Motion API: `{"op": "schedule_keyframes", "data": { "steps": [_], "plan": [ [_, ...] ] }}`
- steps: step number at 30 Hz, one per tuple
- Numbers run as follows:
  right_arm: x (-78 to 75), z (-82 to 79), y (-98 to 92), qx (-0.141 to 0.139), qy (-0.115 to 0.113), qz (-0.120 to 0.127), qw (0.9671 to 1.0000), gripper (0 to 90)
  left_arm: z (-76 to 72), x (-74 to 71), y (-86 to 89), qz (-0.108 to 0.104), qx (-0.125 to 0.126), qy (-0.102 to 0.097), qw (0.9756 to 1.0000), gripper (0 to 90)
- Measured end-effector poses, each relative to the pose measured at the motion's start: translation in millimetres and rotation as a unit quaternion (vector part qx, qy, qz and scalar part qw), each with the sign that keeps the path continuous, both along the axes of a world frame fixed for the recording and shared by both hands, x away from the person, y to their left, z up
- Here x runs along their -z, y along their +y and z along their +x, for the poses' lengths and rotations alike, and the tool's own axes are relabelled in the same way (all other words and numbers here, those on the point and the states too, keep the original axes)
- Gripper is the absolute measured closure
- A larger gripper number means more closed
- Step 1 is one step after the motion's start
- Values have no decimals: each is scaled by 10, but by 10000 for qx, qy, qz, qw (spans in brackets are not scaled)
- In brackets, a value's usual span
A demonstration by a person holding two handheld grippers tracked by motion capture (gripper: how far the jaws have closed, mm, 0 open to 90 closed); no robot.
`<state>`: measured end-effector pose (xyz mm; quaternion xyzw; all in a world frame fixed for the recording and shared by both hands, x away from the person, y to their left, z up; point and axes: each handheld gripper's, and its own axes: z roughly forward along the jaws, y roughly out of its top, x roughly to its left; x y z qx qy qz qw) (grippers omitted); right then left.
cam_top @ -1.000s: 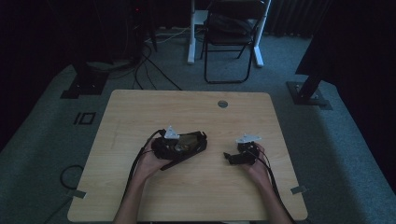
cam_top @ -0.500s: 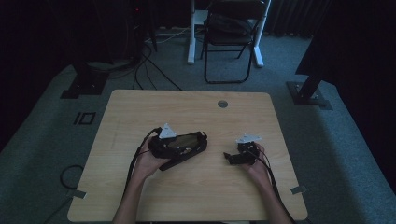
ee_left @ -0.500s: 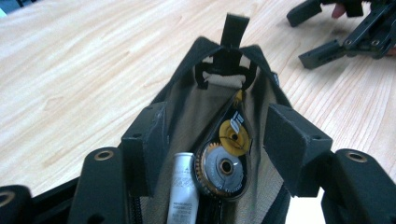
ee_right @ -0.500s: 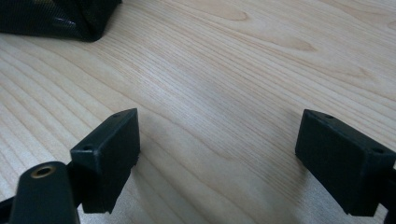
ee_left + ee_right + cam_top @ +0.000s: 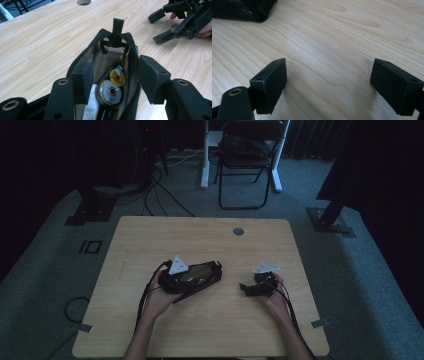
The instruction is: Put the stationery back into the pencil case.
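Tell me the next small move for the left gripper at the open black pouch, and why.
Probably finish closing the left gripper: its jaws, just closing, straddle the black fabric pouch beside the yellow tape roll, one pad apparently still clear, while the open right gripper waits apart.

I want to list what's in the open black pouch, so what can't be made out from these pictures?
- Pouch contents: in the left claw view, the claw's own jaws and the frame's bottom edge cut off the white tube and the geared roller.
- Tube's print: too small to read.
- High view: pouch interior is too dark and small.
- Right claw view: the top edge cuts off all but a pouch corner.
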<state>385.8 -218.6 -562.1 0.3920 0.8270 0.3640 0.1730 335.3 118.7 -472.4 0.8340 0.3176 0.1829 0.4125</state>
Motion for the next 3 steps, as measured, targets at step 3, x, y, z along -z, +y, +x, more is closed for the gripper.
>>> {"op": "schedule_keyframes", "data": {
  "steps": [3],
  "plan": [
    [0,1,-3,-2,3,10,10000,140,-14,0,-6,0,-32,-8,10000,471]
  ]
}}
